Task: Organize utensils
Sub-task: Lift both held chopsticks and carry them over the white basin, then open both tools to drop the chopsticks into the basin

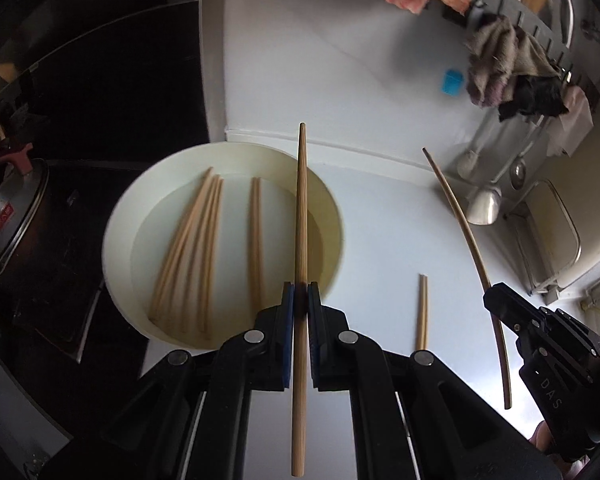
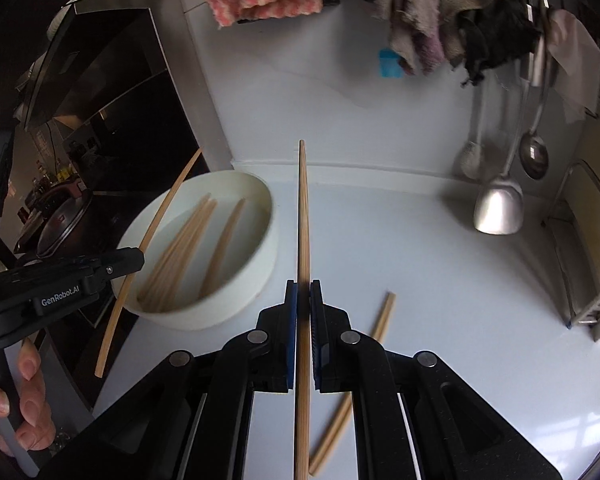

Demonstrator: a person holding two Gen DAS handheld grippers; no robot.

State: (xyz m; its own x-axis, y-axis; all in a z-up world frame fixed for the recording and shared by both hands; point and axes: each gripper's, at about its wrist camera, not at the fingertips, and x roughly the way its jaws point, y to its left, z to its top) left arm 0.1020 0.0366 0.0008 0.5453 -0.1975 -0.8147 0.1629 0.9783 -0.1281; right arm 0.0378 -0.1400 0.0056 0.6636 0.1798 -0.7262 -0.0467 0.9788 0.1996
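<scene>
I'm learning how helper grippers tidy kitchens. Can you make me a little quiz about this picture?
1. True or false: the left gripper is shut on a long wooden chopstick.
2. Where do most of the loose chopsticks lie? A) in the round white bowl B) on the dark stove C) in the blue plastic cup
3. Fill in: the right gripper holds one ____.

Key: 1 true; 2 A; 3 chopstick.

Left claw [image 1: 301,300] and right claw [image 2: 303,300], both pointing steeply downward, are each clamped tight.
</scene>
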